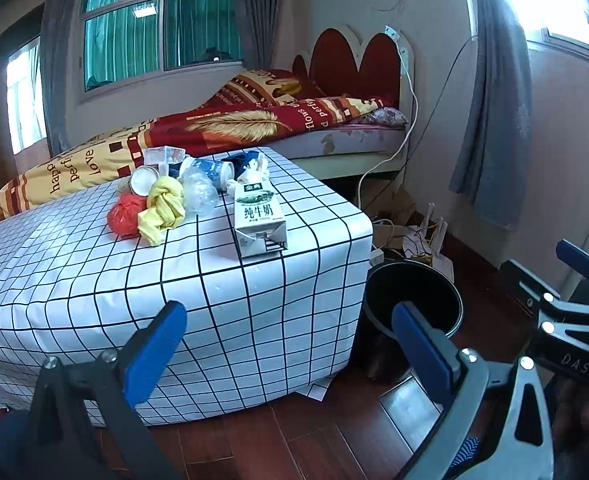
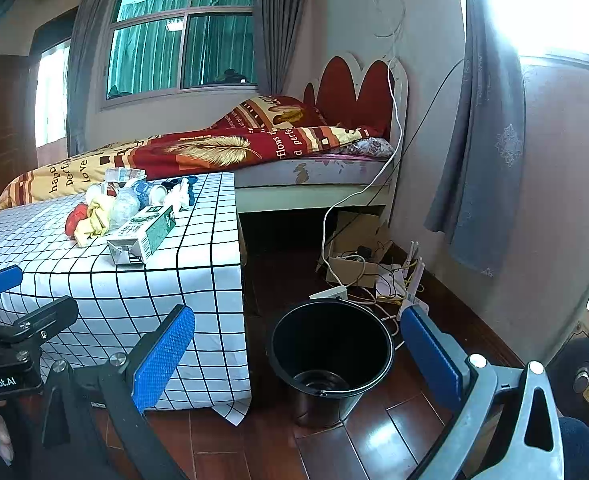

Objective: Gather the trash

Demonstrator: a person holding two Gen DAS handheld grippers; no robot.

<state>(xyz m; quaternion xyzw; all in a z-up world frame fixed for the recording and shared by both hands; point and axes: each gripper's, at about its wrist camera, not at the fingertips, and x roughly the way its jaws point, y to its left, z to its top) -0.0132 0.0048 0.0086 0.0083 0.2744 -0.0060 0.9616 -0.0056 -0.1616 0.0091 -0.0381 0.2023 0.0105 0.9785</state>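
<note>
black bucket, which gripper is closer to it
Right, by a judgement. The right gripper faces the black bucket on the floor, directly ahead. The left gripper faces the table corner, bucket off toward its right finger.

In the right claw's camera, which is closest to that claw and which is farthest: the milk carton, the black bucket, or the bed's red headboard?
1. Black bucket: on the floor, just ahead of the open right claw.
2. Milk carton: lying on the checked table, to the left.
3. Red headboard: against the far wall.
</note>
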